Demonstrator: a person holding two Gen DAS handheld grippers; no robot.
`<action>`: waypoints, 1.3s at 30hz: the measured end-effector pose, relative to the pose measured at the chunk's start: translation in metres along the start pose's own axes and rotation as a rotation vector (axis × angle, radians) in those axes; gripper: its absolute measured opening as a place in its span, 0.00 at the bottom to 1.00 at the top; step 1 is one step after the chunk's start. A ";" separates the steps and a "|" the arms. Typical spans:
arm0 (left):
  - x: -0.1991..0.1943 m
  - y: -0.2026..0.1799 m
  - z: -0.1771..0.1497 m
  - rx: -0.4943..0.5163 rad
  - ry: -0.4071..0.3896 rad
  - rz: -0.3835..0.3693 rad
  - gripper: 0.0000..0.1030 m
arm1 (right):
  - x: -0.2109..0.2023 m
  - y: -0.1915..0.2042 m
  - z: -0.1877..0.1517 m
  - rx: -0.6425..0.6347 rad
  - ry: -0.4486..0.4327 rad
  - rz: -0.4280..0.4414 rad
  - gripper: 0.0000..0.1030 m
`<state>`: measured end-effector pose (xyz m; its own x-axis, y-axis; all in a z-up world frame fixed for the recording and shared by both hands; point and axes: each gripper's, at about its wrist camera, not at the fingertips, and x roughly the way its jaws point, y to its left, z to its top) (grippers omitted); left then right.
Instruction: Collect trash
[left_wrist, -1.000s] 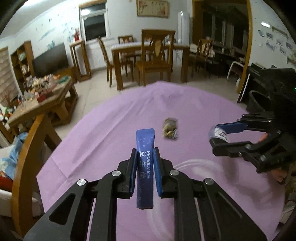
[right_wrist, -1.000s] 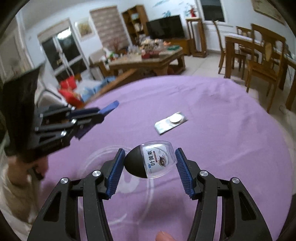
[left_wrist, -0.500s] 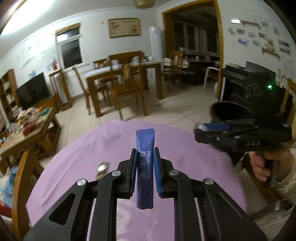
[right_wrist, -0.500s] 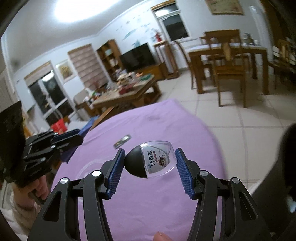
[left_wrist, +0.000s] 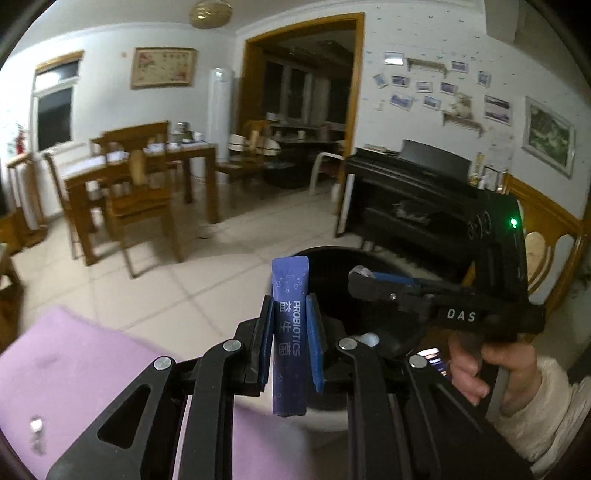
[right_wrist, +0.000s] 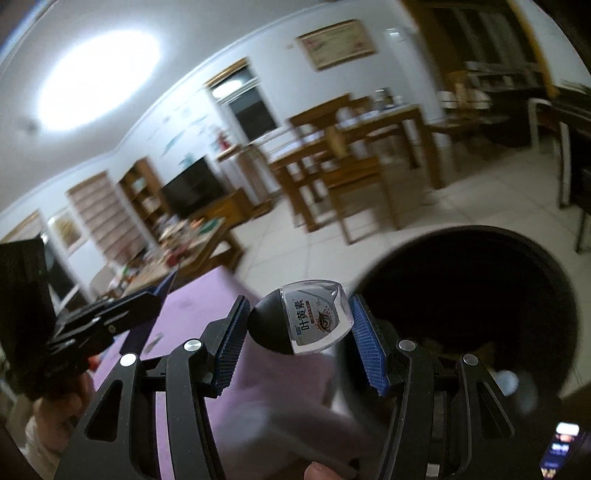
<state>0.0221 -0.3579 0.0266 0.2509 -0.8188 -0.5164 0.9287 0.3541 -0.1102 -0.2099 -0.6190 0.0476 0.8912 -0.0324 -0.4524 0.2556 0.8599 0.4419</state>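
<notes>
Purple cloth covers the table (left_wrist: 85, 369), whose edge cuts across the lower left of the left wrist view and runs beneath the fingers in the right wrist view. Past that edge lies pale tiled floor (left_wrist: 155, 288), and on it, close to the table, stands a black round bin (right_wrist: 480, 295) with its dark mouth open upward; a few blurred pale scraps lie in its bottom, too unclear to name. In the left wrist view the bin's rim (left_wrist: 332, 254) shows just behind the raised sachet.

The right gripper (right_wrist: 295, 332) is closed on a small capsule-shaped pack (right_wrist: 303, 321), black at one end and clear with a printed label at the other, held crosswise between the blue pads just above the table's edge and beside the bin's near rim. Seen from the left wrist camera, the right gripper (left_wrist: 360, 278) reaches over the bin, a person's hand (left_wrist: 491, 365) in a pale sleeve wrapped round its handle.

The left gripper (left_wrist: 290, 343) is clamped tight on a blue sachet (left_wrist: 290, 332) marked PROBIOTICS, which stands upright between the pads, its top sticking up above them in front of the bin. From the right wrist camera the left gripper (right_wrist: 155, 299) sits at the left, over the table.

A small crumpled silvery scrap (left_wrist: 36, 424) lies on the purple cloth at the lower left edge.
</notes>
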 end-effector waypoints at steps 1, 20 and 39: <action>0.011 -0.009 0.001 -0.002 0.002 -0.026 0.17 | -0.005 -0.013 0.000 0.017 -0.009 -0.020 0.54; 0.090 -0.072 0.013 0.057 0.014 -0.079 0.95 | -0.038 -0.125 -0.017 0.181 -0.050 -0.177 0.75; -0.119 0.057 -0.062 -0.175 -0.104 0.427 0.95 | 0.047 0.100 -0.020 -0.121 0.011 0.038 0.85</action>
<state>0.0284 -0.2119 0.0289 0.6350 -0.6209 -0.4596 0.6785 0.7327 -0.0525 -0.1503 -0.5239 0.0550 0.8951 0.0064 -0.4458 0.1739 0.9157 0.3622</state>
